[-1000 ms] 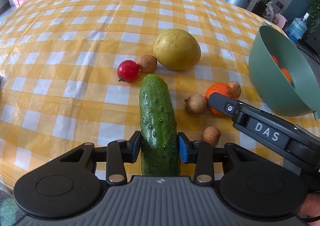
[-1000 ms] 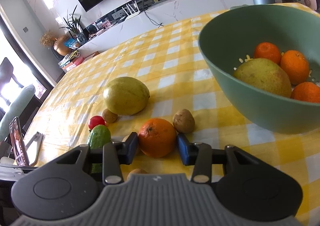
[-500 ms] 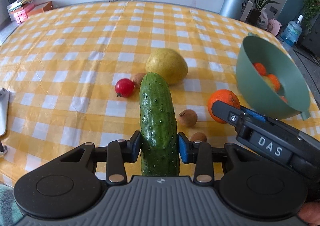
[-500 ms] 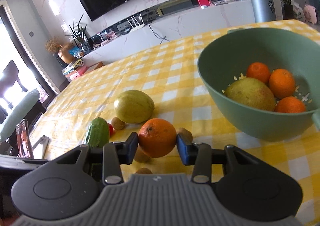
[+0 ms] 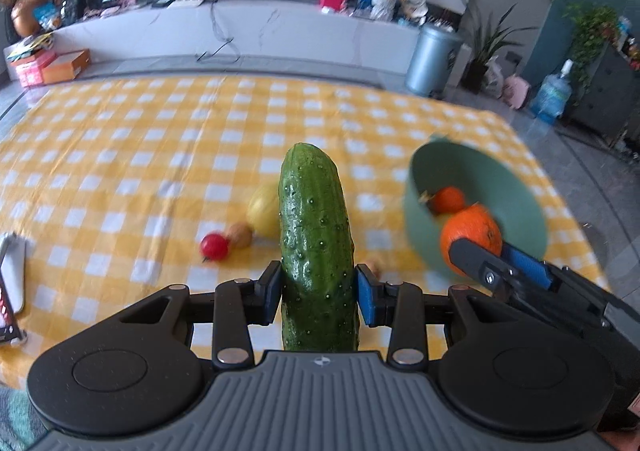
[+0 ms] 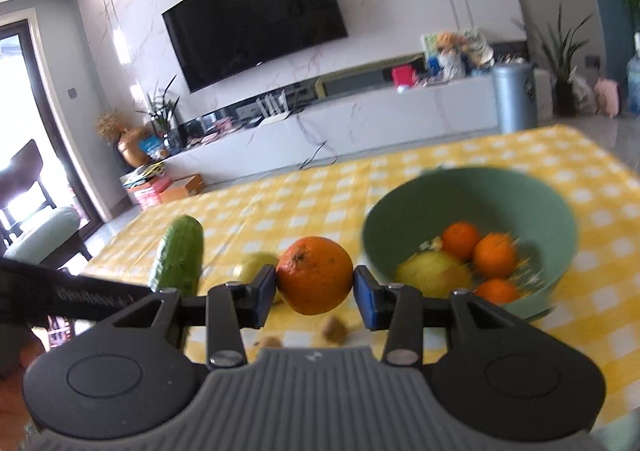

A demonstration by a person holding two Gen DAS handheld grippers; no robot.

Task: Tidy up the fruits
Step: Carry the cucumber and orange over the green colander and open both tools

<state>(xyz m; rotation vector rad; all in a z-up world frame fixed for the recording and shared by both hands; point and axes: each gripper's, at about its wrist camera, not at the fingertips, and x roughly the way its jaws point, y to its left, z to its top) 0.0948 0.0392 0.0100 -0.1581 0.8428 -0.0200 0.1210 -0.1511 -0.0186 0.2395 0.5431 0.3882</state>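
Note:
My left gripper (image 5: 316, 293) is shut on a green cucumber (image 5: 314, 235) and holds it upright, well above the yellow checked table (image 5: 140, 155). My right gripper (image 6: 314, 293) is shut on an orange (image 6: 314, 275), lifted above the table, left of the green bowl (image 6: 472, 187). The bowl holds three small oranges and a yellow-green pear (image 6: 432, 275). In the left wrist view the orange (image 5: 472, 233) hangs in front of the bowl (image 5: 508, 203). A red tomato (image 5: 214, 247), a yellow pear (image 5: 262, 211) and small brown fruits (image 5: 240, 235) lie on the table.
Two small brown fruits (image 6: 334, 329) lie on the cloth under the right gripper. A phone on a stand (image 5: 10, 291) sits at the table's left edge. Beyond the table are a white TV bench, a grey bin (image 5: 432, 59) and plants.
Both grippers have risen well above the table with the cucumber and the orange. The orange has moved closer to the bowl. The table fruits now look smaller and farther below.

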